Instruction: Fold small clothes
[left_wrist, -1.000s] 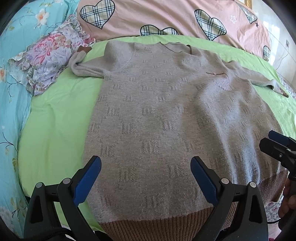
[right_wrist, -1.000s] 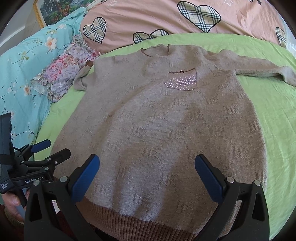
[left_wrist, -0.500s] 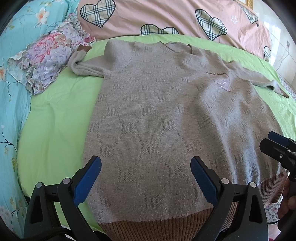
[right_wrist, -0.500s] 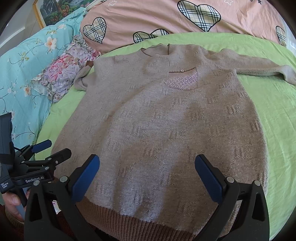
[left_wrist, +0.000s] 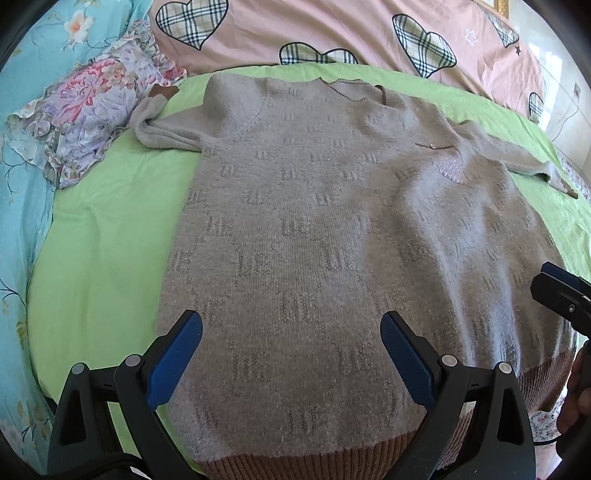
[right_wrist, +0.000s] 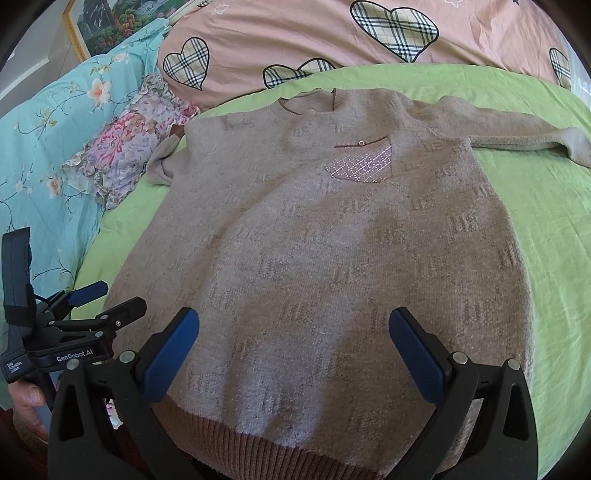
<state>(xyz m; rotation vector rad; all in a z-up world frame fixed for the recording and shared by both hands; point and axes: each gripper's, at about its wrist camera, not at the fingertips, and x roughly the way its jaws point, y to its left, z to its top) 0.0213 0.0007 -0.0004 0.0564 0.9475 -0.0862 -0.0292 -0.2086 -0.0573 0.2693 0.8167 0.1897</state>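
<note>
Bed covered by a green sheet (right_wrist: 546, 229). Pink heart-patterned quilt (right_wrist: 295, 33) seen at the head, teal floral bedding (right_wrist: 55, 122) alongside. Framed picture (right_wrist: 107, 26) noted behind. Daylight is cast throughout.

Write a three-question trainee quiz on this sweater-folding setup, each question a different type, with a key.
1. True or false: the left gripper is shut on the sweater's ribbed hem.
2. Multiple choice: the sparkly chest pocket lies nearer which sleeve? A) the outstretched sleeve B) the sleeve bunched by the floral pillow
3. Fill in: the sweater lies flat on a ____ sheet.

Key: 1 false, both the left gripper and the right gripper hover open near the hem; 2 A; 3 green.
</note>
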